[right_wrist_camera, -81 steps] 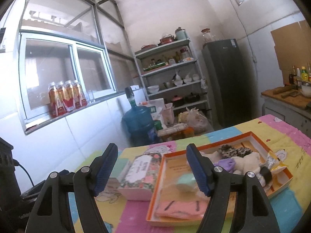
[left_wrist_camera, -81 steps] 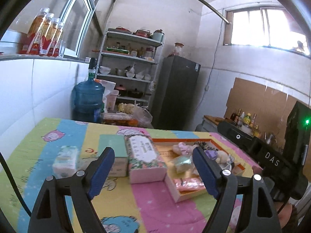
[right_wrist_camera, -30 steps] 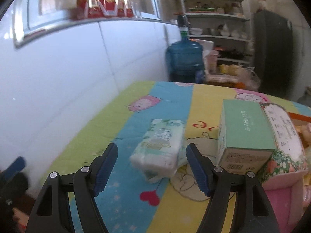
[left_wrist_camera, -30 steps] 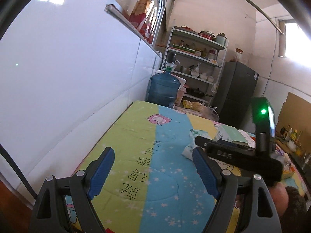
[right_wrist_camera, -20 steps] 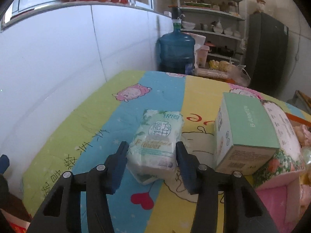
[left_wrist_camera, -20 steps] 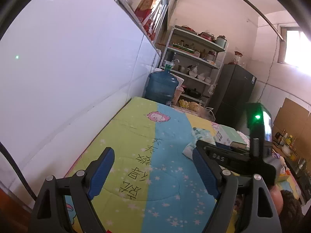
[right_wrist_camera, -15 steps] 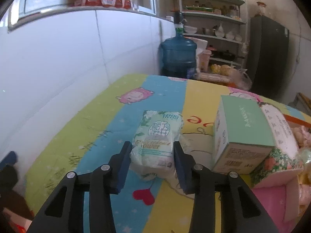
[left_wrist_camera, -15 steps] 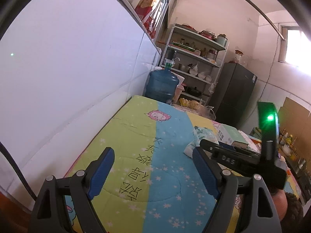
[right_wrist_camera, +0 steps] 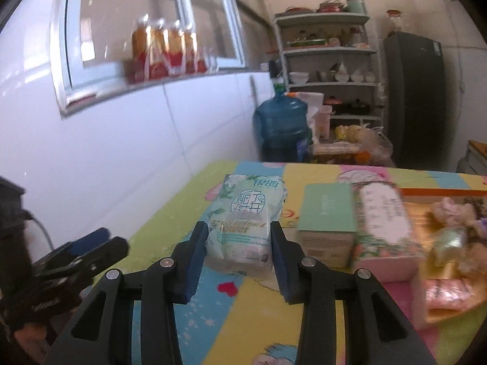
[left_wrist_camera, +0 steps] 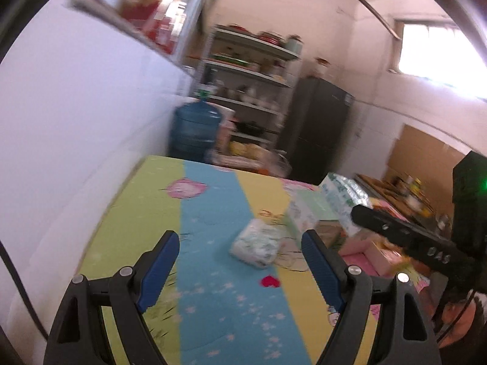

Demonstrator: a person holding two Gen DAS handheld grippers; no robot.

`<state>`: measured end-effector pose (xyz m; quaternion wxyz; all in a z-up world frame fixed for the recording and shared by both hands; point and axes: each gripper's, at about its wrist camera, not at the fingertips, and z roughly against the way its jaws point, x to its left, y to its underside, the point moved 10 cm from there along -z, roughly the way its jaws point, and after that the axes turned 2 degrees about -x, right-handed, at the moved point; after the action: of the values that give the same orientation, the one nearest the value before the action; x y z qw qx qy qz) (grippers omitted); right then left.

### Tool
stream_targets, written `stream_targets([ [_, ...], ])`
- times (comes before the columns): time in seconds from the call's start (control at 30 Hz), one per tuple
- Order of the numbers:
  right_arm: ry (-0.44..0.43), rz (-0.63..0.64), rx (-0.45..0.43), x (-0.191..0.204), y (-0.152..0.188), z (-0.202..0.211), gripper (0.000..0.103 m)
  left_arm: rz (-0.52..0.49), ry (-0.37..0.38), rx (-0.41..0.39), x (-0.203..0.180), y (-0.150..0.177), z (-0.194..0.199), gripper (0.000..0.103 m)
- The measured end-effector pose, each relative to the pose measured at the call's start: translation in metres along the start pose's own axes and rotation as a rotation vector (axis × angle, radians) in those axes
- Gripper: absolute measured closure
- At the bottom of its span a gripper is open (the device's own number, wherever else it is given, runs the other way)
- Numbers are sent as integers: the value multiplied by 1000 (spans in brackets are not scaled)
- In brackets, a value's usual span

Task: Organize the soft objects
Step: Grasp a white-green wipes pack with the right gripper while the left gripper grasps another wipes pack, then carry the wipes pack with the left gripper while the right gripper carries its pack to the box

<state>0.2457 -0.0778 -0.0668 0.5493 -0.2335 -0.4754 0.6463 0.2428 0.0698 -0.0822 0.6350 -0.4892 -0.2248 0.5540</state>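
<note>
The right tool [right_wrist_camera: 239, 228] has just closed its jaws in on a soft tissue pack [right_wrist_camera: 246, 210]. Its blue pads press the pack's two sides at the near end. In the left wrist view the pack hangs off the surface [left_wrist_camera: 213, 200], in front of a mint-green box [right_wrist_camera: 327, 210]. A second, crumpled tissue pack [left_wrist_camera: 255, 243] lies on the blue stripe of the cartoon-print cloth, just below the held one. A floral tissue box [right_wrist_camera: 383, 222] touches the green box on its right. Beyond it stands an orange tray [right_wrist_camera: 441, 193] of blurred soft items. The left tool [left_wrist_camera: 239, 237] gapes wide with nothing between its pads, short of the lying pack.
</note>
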Motion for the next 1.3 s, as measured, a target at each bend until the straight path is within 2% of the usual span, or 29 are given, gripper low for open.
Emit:
stream_targets([
  [0.07, 12, -12, -13, -10, 1, 16, 61, -57, 18, 31, -11, 0, -14, 21],
  [0.2, 20, -38, -19, -31, 2, 28, 61, -203, 149, 127, -45, 10, -44, 21],
  [0.27, 20, -49, -17, -36, 2, 30, 61, -306, 165, 158, -59, 15, -59, 21],
  [0.4, 10, -62, -15, -44, 5, 33, 61, -412, 186, 244, -72, 30, -90, 25],
  [0.53, 6, -72, -20, -50, 6, 36, 61, -389, 167, 326, -59, 37, -122, 27],
  [0.63, 6, -76, -24, -56, 7, 40, 61, -373, 157, 356, -50, 40, -136, 27],
  [0.73, 9, -84, -28, -61, 7, 42, 61, -367, 130, 384, -44, 46, -148, 37],
  [0.87, 7, -95, -23, -66, 9, 40, 61, -351, 89, 390, -36, 47, -154, 46],
  [1.0, 1, -105, -16, -66, 11, 38, 61, -347, 54, 421, -28, 50, -159, 49],
  [1.07, -1, -109, -14, -66, 12, 38, 61, -344, 18, 435, -23, 50, -164, 57],
  [1.3, -2, -115, -18, -65, 13, 42, 61, -246, 22, 390, -17, 42, -155, 72],
])
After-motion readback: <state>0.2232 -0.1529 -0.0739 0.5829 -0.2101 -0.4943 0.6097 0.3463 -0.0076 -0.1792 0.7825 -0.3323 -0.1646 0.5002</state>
